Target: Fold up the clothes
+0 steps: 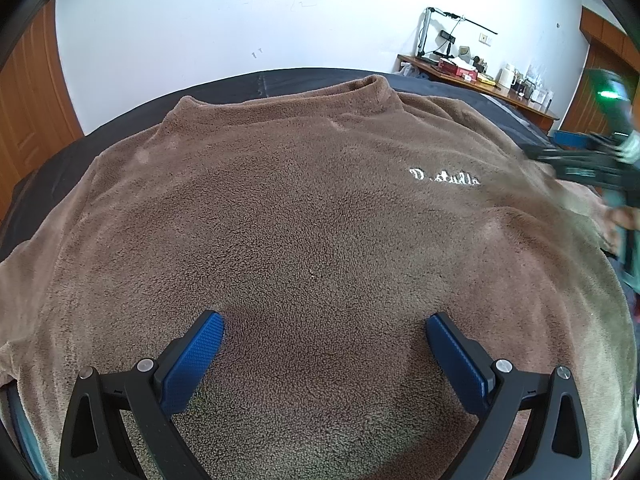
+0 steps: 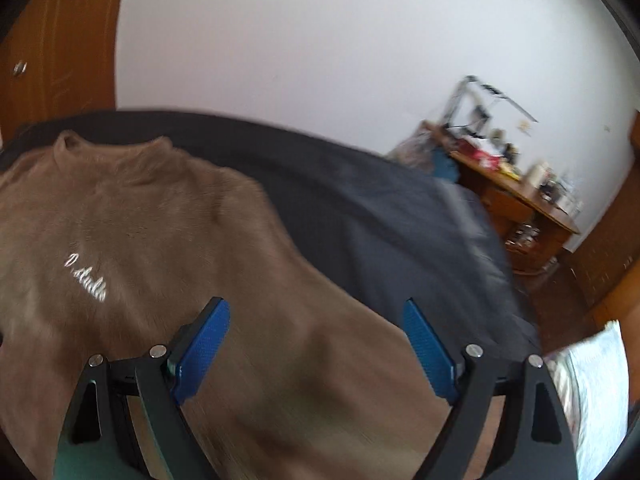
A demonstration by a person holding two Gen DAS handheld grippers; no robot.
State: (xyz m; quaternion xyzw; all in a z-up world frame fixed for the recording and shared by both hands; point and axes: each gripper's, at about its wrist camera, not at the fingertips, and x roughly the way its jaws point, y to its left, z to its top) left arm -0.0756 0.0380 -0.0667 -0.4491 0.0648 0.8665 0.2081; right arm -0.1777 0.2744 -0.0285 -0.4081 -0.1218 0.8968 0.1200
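I have the brown fleece top (image 1: 304, 208) spread on the bed (image 2: 392, 216) — both grippers' jaws released; next, grasp its right edge.

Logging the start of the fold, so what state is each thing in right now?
Brown fleece top: spread flat, face up, unfolded, collar at the far end.
Dark bed cover: laid out beneath the top.
Left gripper: open over the top's lower part, fingers gripping nothing.
Right gripper: open above the top's edge, nothing between its fingers.
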